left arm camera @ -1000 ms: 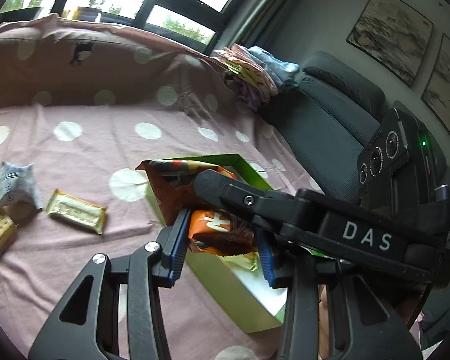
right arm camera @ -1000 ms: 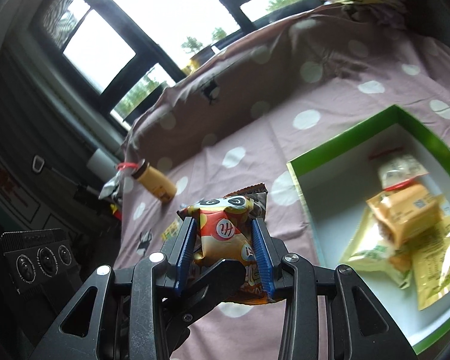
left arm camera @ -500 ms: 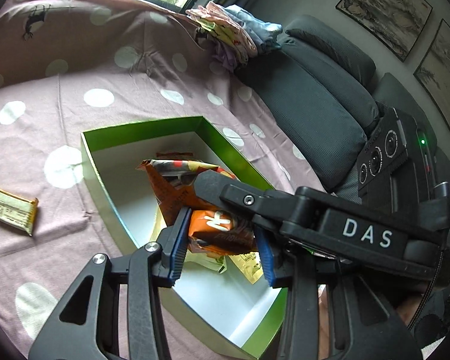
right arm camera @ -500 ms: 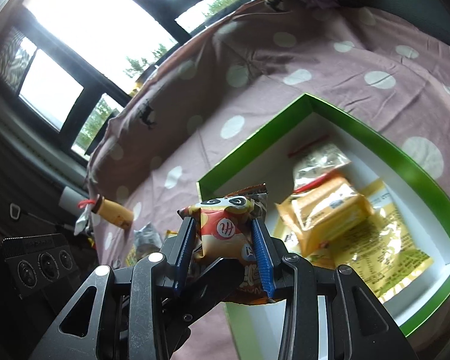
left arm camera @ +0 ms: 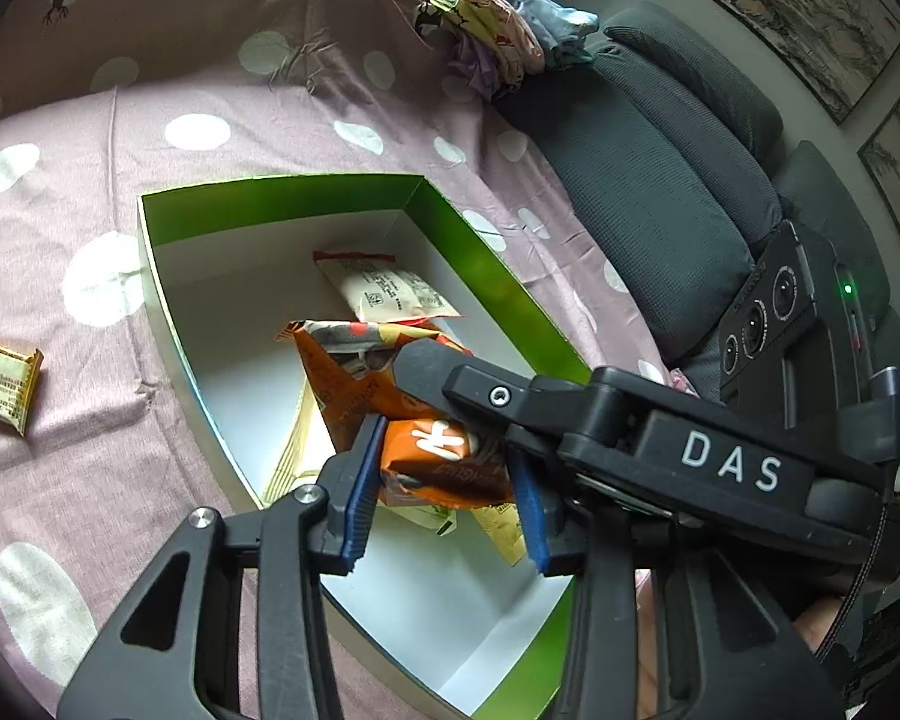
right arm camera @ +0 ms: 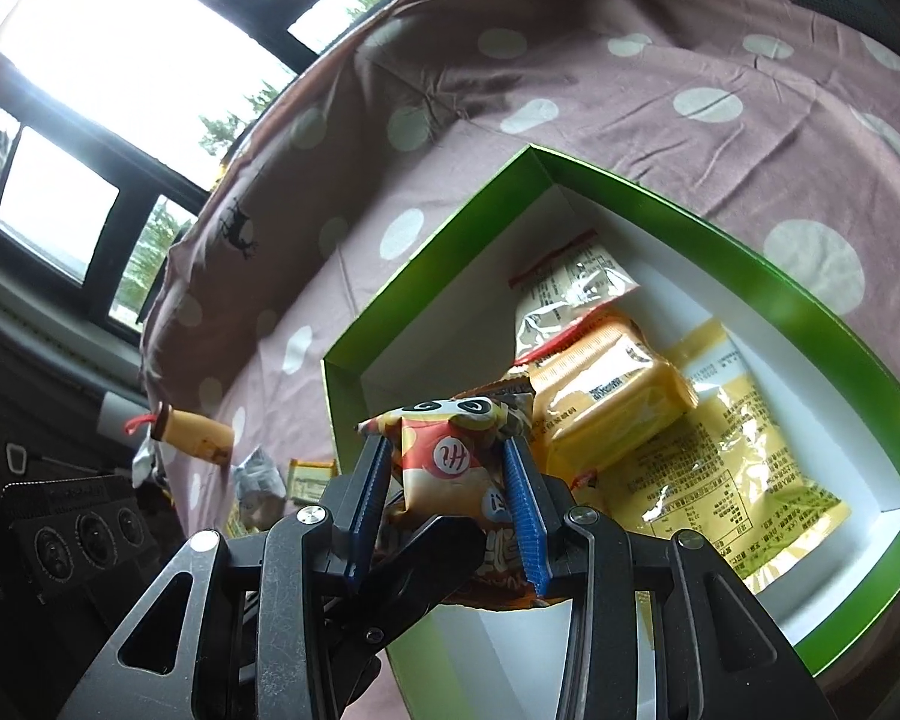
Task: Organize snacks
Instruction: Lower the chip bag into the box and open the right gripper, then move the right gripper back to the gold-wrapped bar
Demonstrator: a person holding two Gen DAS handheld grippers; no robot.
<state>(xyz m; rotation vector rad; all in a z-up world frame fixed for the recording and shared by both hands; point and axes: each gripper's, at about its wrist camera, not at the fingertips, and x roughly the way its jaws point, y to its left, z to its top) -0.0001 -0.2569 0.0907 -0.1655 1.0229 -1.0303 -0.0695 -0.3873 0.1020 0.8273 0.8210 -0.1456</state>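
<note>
An orange snack packet with a panda face [right arm camera: 444, 456] hangs over the open green box [right arm camera: 426, 276]. Both grippers are shut on this one packet. My right gripper [right arm camera: 447, 480] clamps it between its blue pads in the right wrist view. My left gripper [left arm camera: 447, 468] clamps the same orange packet [left arm camera: 432, 450] from the other side, and a right-gripper finger [left arm camera: 450, 378] lies across the top. Inside the box [left arm camera: 270, 204] lie a plump yellow packet [right arm camera: 606, 396], a flat yellow packet [right arm camera: 720, 468] and a white packet [left arm camera: 390, 294].
The box sits on a mauve cloth with white spots [left arm camera: 210, 132]. On the cloth beside the box lie a gold bar [left arm camera: 0, 384], a crumpled silver packet [right arm camera: 258, 468] and a small yellow bottle [right arm camera: 198, 432]. A grey sofa [left arm camera: 660, 210] and a clothes pile [left arm camera: 498, 42] border the cloth.
Both grippers have carried the orange packet from above the spotted cloth to above the green box and lower down. Both grips have stayed the same.
</note>
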